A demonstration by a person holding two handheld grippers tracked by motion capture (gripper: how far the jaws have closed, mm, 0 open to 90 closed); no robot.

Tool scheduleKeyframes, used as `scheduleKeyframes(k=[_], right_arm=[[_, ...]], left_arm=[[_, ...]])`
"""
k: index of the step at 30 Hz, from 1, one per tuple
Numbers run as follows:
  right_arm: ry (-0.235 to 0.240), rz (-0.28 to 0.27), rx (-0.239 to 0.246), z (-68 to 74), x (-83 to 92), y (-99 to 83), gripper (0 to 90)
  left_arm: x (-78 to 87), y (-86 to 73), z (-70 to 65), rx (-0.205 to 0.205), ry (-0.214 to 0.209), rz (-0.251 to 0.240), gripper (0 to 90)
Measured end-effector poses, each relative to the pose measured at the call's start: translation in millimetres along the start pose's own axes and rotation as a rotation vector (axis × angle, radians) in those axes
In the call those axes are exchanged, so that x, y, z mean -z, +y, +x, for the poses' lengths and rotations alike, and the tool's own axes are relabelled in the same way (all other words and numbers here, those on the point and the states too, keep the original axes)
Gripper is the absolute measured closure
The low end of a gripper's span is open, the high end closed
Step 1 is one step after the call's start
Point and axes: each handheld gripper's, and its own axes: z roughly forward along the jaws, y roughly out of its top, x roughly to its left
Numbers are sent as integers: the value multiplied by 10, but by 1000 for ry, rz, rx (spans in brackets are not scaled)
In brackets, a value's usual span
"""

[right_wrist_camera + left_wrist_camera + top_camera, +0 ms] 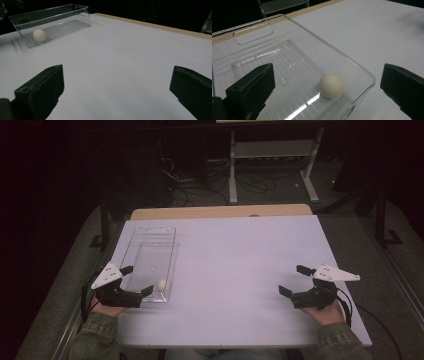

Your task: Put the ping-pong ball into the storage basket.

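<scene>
My left gripper [136, 281] has its fingers [252, 87] spread wide and holding nothing, straddling the near end of the clear tray [131, 249], with the white ball [163, 284] sitting loose inside at the near right corner, just beside the wall. Risk as I see it: the right finger is outside the tray wall, so closing or dipping from here would clip the rim, shove the light tray across the tabletop [240, 265] and send the ball rolling away. My right gripper [292, 280] is well apart at the right edge, fingers also released and empty.
</scene>
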Motion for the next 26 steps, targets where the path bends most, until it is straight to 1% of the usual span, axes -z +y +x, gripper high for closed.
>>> scheduleKeyframes(k=[4,7,9,11,14,18,21,26], right_arm=[[3,0,3,9,-1,1,0],[3,-2,4,9,-1,2,0],[3,-2,4,10,0,2,0],[4,-1,5,11,0,2,0],[5,-2,7,13,1,3,0],[8,-1,6,17,0,3,0],[9,1,8,20,-3,2,0],[13,3,12,24,-9,0,0]], left_arm=[[14,-23,-5,6,7,-12,0],[41,-48,6,14,22,-25,0],[61,-73,23,30,30,-43,0],[85,-97,32,36,57,-68,0],[117,-126,56,57,75,-97,0],[127,-165,80,91,69,-110,0],[116,-179,74,95,66,-108,0],[85,-179,57,77,57,-99,0]])
